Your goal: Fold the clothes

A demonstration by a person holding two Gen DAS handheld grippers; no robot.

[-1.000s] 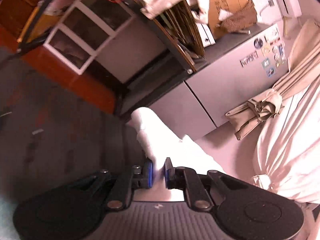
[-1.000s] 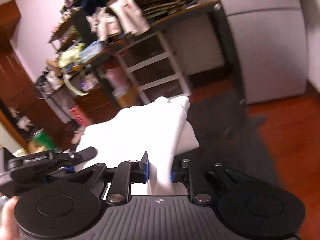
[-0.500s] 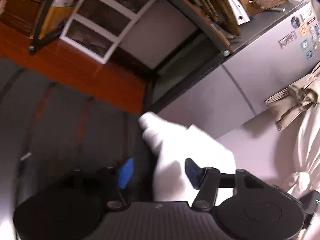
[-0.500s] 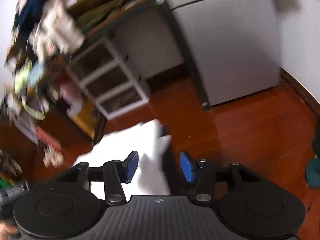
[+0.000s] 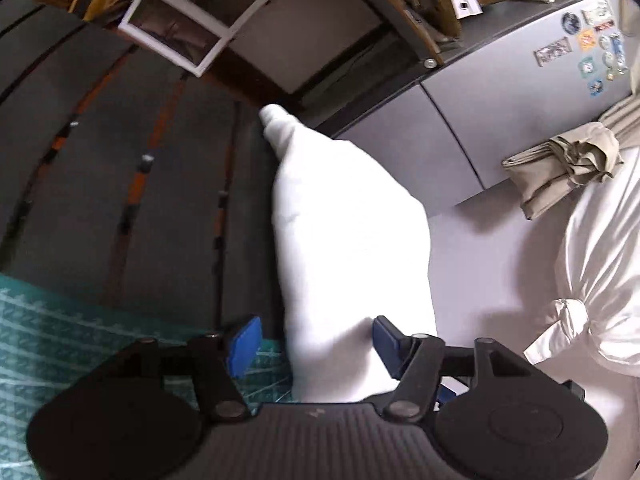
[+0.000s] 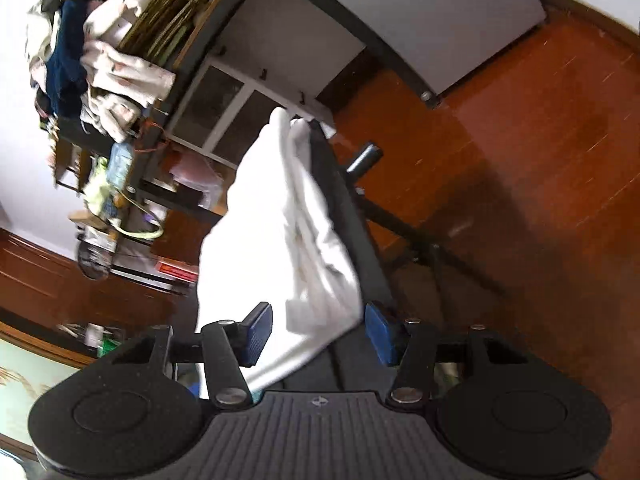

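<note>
A folded white garment [image 5: 344, 240] lies on a dark grey table surface [image 5: 120, 168], stretching away from my left gripper [image 5: 316, 346]. That gripper is open, its blue pads [image 5: 244, 344] spread on either side of the cloth's near end. In the right wrist view the same white garment [image 6: 280, 224] rests along the table's dark edge [image 6: 348, 216], its layers showing at the side. My right gripper [image 6: 316, 332] is open too, with its blue pads [image 6: 378, 332] wide around the cloth's near corner and clear of it.
A teal patterned mat [image 5: 80, 332] lies at the near left. A grey fridge [image 5: 480, 112], a cluttered shelf unit [image 6: 120, 60] and white bedding [image 5: 600, 260] ring the table. Red wooden floor [image 6: 520, 140] and the table's black legs [image 6: 420, 240] lie below.
Both grippers were shut on the white garment a second ago. Both have opened and let it go, and it now lies on the table. Both cameras have tilted.
</note>
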